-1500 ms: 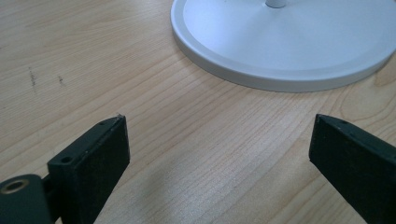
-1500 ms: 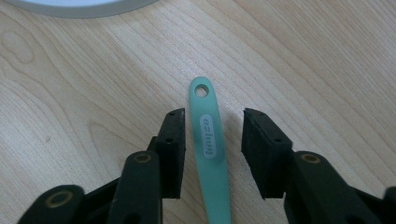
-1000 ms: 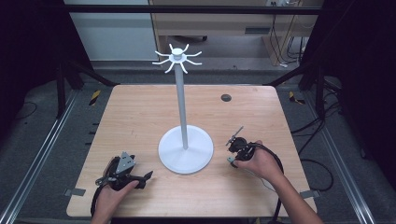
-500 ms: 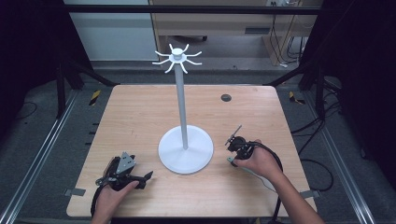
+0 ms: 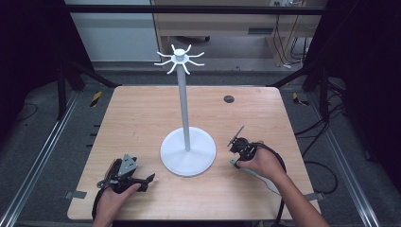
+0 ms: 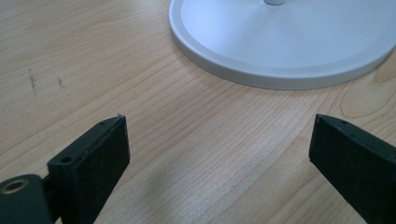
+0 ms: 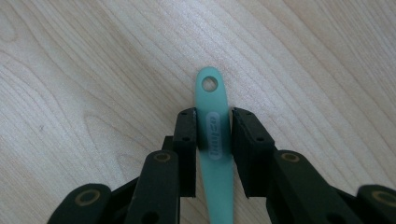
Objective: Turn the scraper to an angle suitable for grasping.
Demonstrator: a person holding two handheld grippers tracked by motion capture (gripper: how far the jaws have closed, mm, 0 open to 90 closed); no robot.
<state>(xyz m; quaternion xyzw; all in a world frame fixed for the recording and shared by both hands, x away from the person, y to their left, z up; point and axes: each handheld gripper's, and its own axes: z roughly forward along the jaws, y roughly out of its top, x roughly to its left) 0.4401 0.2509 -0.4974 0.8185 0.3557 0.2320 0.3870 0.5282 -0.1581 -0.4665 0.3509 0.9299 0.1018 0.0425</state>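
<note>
A teal utensil handle (image 7: 214,140) with a hanging hole at its tip lies flat on the wooden table (image 5: 142,118). My right gripper (image 7: 214,116) points down at it, and its jaws have just been closing; both pads now press the handle's sides. In the high view this gripper (image 5: 235,160) stands right of the white stand's round base (image 5: 188,152), with the teal handle (image 5: 233,163) at its tips. My left gripper (image 5: 147,181) rests on the table near the front left. Its jaws (image 6: 217,140) are wide open with bare wood between them, and the base's rim (image 6: 280,79) lies just ahead.
The white stand's tall pole (image 5: 183,104) rises from the table's middle and ends in a crown of short hooks (image 5: 179,59). A small dark round grommet (image 5: 229,99) sits at the table's back right. Cables trail from both grippers toward the front edge.
</note>
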